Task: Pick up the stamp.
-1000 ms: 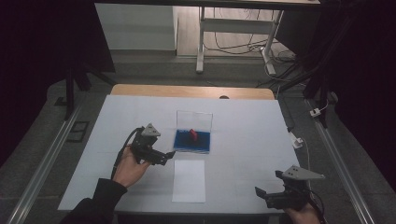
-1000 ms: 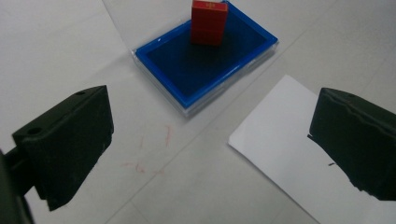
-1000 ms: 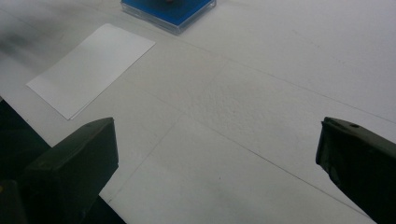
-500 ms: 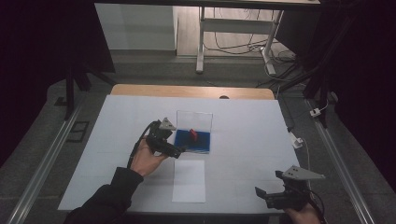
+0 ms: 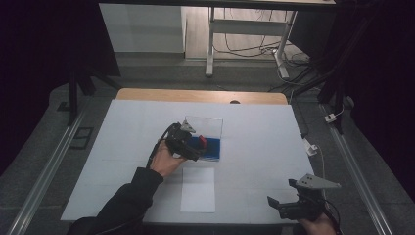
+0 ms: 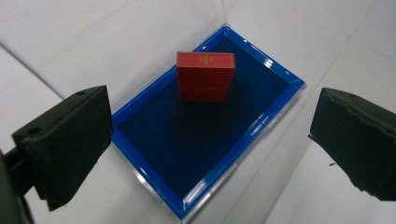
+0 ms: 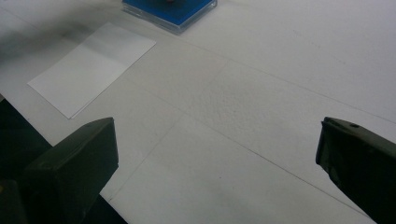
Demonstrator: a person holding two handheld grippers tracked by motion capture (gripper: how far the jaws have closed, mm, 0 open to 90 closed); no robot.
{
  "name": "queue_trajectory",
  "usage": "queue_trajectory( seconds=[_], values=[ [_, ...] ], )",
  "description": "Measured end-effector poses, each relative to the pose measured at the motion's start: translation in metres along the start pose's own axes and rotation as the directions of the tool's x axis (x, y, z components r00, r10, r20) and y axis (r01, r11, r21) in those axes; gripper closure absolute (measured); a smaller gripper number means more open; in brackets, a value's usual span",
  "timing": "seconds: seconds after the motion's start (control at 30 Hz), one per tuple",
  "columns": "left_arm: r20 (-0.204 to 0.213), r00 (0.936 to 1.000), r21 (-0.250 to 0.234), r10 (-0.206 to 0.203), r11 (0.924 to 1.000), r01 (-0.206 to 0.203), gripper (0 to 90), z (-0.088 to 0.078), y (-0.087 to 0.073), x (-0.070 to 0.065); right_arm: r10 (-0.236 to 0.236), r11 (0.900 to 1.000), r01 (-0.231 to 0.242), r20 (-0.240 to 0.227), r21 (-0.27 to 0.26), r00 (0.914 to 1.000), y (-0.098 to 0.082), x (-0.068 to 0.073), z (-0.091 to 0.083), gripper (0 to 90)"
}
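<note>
We can find one sign. It is a small gold mark on the top of the red block (image 6: 205, 76), shaped like a cross with a little box in its middle. We see it in the left gripper view, where the block stands in the blue tray (image 6: 140, 140). We cannot tell if it is a letter. We can read no other words or numbers.

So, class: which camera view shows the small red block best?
The left gripper view: the small red rectangular block sits close and unobstructed in the blue tray. The high view shows a tiny red speck; the right gripper view, a sliver.
</note>
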State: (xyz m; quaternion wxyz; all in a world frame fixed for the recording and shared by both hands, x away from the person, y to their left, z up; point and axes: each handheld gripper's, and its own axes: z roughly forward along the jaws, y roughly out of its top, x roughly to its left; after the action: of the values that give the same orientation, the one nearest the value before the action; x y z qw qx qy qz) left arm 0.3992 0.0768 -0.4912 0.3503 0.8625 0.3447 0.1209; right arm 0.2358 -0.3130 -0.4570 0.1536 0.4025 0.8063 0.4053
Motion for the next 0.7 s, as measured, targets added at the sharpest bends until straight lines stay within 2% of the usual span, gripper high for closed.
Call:
queue_trajectory(
  seconds=[0.17, 0.37, 0.4, 0.43, 0.5, 0.57, 0.6, 0.63, 0.7],
  values=[
    [-0.003, 1.0000, 0.005, -0.006, 1.0000, 0.006, 0.0, 0.014, 0.005, 0.002, -0.002, 1.000, 0.002, 0.000, 0.003, 1.0000, 0.000, 0.000, 0.000, 0.0],
    [-0.040, 0.9990, 0.016, 0.018, 0.9997, -0.017, 4.5, 0.026, 0.011, 0.001, -0.002, 1.000, 0.002, 0.000, 0.001, 1.0000, 0.000, 0.000, 0.000, 0.0],
    [-0.047, 0.9986, 0.017, 0.022, 0.9996, -0.022, 10.0, 0.026, 0.012, 0.001, -0.003, 1.000, 0.003, 0.000, 0.000, 1.0000, 0.000, 0.000, 0.000, 0.0],
    [-0.050, 0.9983, 0.017, 0.029, 0.9995, -0.028, 10.0, 0.026, 0.013, 0.001, -0.003, 1.000, 0.003, 0.000, 0.000, 1.0000, 0.000, 0.000, 0.000, 0.0],
    [-0.051, 0.9980, 0.017, 0.038, 0.9992, -0.037, 16.6, 0.026, 0.013, 0.002, -0.003, 1.000, 0.003, 0.001, -0.001, 1.0000, 0.000, 0.000, 0.000, 0.0],
    [-0.046, 0.9981, 0.018, 0.042, 0.9990, -0.041, 26.6, 0.026, 0.014, 0.002, -0.005, 1.000, 0.005, 0.000, 0.000, 1.0000, 0.000, 0.000, 0.000, 0.0],
    [-0.048, 0.9979, 0.019, 0.044, 0.9989, -0.043, 26.6, 0.025, 0.014, 0.002, -0.005, 1.000, 0.005, 0.000, 0.000, 1.0000, 0.000, 0.000, 0.000, 0.0],
    [-0.040, 0.9983, 0.017, 0.043, 0.9989, -0.042, 34.1, 0.025, 0.014, 0.002, -0.008, 1.000, 0.008, 0.001, 0.004, 1.0000, 0.000, 0.000, 0.000, 0.0],
    [-0.033, 0.9987, 0.020, 0.039, 0.9991, -0.038, 38.6, 0.025, 0.015, 0.002, -0.010, 1.000, 0.010, 0.001, 0.005, 0.9999, 0.000, 0.001, 0.000, 0.0]
  ],
)
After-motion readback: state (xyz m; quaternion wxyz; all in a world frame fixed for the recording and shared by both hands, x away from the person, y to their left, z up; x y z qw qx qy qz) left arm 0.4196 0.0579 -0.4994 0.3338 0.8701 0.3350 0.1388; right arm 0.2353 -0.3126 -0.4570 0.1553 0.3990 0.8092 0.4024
